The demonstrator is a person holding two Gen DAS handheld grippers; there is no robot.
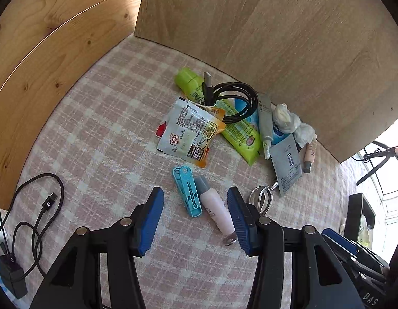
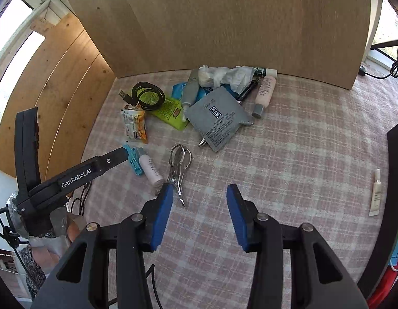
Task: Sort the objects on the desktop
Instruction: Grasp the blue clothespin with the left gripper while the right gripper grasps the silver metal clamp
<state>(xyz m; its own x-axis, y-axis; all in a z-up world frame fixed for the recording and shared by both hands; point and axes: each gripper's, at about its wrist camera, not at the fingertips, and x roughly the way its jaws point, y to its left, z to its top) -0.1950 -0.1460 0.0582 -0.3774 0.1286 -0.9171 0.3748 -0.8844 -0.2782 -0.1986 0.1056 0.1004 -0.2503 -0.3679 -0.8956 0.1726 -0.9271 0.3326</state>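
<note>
Crowding pink tube (image 1: 216, 211): blue clip (image 1: 187, 191), pliers (image 2: 179, 168).

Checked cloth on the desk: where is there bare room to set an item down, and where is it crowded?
Bare cloth lies between the metal tool and the small cream tube, ahead of the right gripper. Another patch lies between the snack packet and the loose black cable. Crowded: the pile against the back board, around the grey sachet.

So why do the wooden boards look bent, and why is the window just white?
Left wrist view: the fisheye lens bows the pale wooden back board and darkens the corners; the window at right is overexposed. Right wrist view: same curving, blown-out window at left, while the pink checked tablecloth stays evenly lit and sharp.
</note>
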